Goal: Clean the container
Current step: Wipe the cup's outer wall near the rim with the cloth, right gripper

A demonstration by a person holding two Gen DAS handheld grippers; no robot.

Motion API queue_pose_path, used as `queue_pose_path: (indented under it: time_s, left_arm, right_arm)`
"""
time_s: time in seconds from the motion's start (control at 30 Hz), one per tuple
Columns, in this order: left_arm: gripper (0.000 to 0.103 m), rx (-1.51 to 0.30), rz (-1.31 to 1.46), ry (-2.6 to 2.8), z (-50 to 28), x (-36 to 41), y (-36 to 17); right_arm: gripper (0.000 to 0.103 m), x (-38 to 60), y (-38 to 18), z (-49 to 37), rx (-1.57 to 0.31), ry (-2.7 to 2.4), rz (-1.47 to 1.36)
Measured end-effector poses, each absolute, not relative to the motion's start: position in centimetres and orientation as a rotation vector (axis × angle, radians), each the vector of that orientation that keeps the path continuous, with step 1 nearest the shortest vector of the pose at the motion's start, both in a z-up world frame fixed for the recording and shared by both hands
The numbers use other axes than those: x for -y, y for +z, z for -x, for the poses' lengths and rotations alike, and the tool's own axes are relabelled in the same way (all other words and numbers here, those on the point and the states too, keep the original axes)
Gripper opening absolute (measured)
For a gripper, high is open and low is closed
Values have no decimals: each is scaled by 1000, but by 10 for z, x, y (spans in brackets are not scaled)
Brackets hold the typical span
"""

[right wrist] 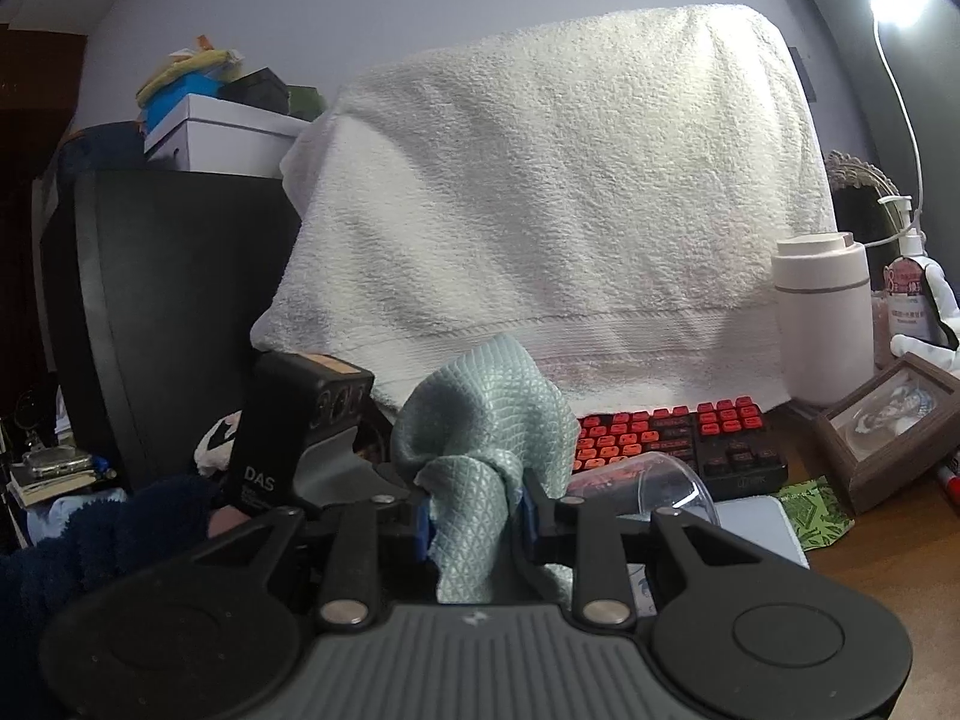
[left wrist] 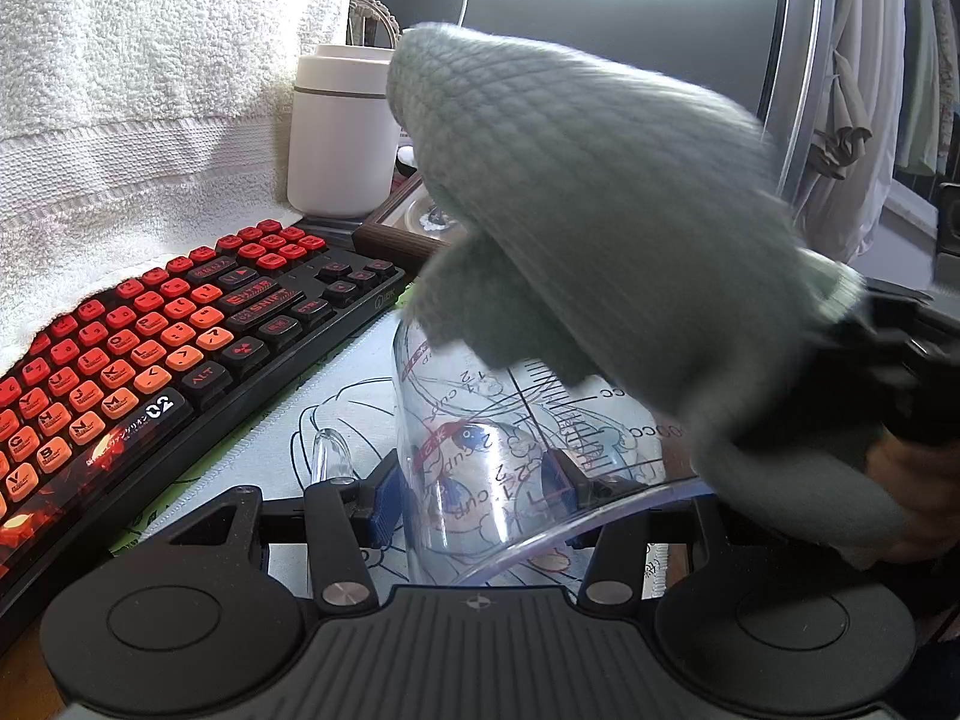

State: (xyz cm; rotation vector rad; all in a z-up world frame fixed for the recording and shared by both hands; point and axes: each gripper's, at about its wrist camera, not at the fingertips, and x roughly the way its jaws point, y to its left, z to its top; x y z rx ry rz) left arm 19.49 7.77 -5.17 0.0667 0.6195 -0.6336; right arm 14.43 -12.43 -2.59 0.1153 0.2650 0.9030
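My left gripper (left wrist: 474, 492) is shut on a clear plastic measuring cup (left wrist: 480, 450) with red and black scale marks, held on its side with its rim toward the camera. My right gripper (right wrist: 474, 516) is shut on a pale green waffle-weave cloth (right wrist: 486, 420). In the left wrist view the cloth (left wrist: 600, 228) hangs blurred just above and to the right of the cup, with the right gripper's black body (left wrist: 912, 372) behind it. In the right wrist view the cup (right wrist: 654, 486) lies low, right of the cloth.
A red and black keyboard (left wrist: 138, 354) lies to the left on a printed desk mat (left wrist: 336, 414). A white towel (right wrist: 552, 198) drapes over something behind it. A white canister (left wrist: 339, 132) and a wooden picture frame (right wrist: 888, 426) stand at the back.
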Motion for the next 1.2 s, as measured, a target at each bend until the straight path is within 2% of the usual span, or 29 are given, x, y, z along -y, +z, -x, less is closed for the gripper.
queue_pose_path:
  time_s: [0.47, 1.0, 1.2]
  left_arm:
    - [48, -620, -66, -634, -195, -78, -52]
    - [48, -620, -64, -634, -194, -78, -51]
    - [48, -620, -67, -633, -191, -75, -51]
  right_arm:
    - [26, 150, -27, -190, -353, 682, -262]
    - [26, 118, -25, -137, -238, 937, -50]
    - [26, 121, -24, -149, -252, 866, -85]
